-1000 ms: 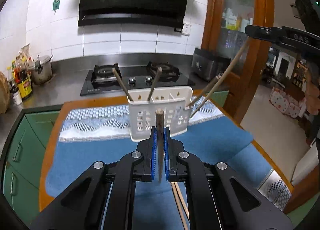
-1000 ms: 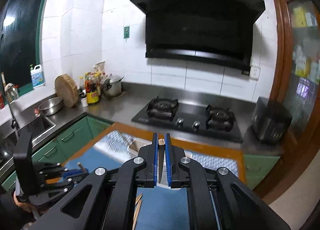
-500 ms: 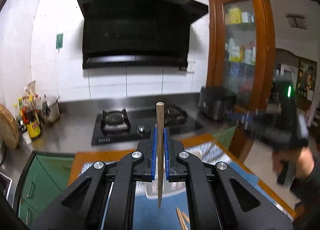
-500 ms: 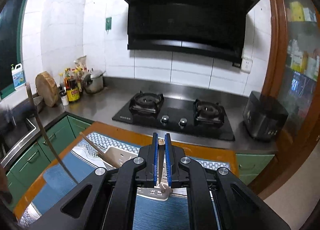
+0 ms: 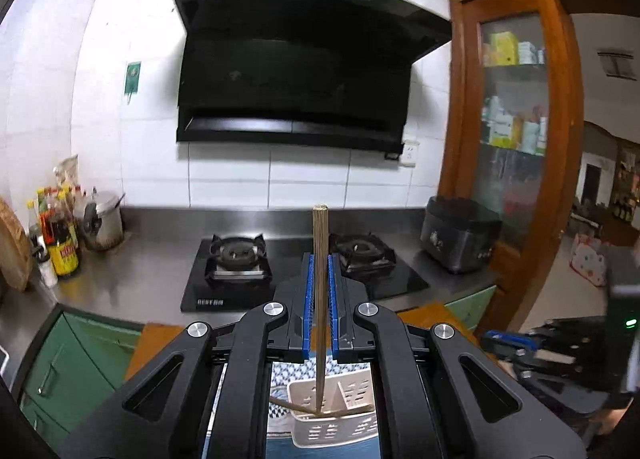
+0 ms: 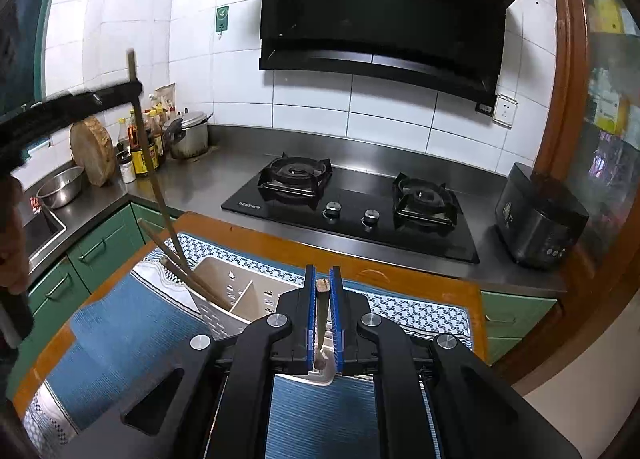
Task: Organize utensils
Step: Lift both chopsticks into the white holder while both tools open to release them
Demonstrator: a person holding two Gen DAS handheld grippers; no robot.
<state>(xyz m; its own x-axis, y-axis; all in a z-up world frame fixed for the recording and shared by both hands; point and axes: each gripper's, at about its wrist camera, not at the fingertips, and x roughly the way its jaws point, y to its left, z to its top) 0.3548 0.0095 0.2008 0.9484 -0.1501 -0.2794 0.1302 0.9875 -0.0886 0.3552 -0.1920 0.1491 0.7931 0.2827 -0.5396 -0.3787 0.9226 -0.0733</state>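
A: Where is each chopstick, and how do your tongs stand?

B: Your left gripper [image 5: 320,283] is pressed together on a chopstick [image 5: 320,299]. Its long axis runs near vertical, butt end up, tip down inside the caddy [image 5: 336,425]. Your right gripper [image 6: 323,315] pinches a second chopstick [image 6: 321,323] the same way, butt up, tip down over the caddy's near wall. The caddy [image 6: 236,299] stands on the blue mat [image 6: 132,339], toward the table's [image 6: 280,247] far edge.

A: What could go wrong from here?

B: Three things, in my judgement. First, two chopsticks [image 6: 176,259] already lean out of the caddy's left compartment; your left stick crosses close to them, so a sideways drift may knock them or tip the light caddy. Second, your right stick's tip sits near the caddy's wall; released there, it may land on the rim and fall onto the mat. Third, if you let go while a stick is tilted, it may pivot out over the rim.

A: Which compartment will the right stick enter?

B: You cannot tell from these views.
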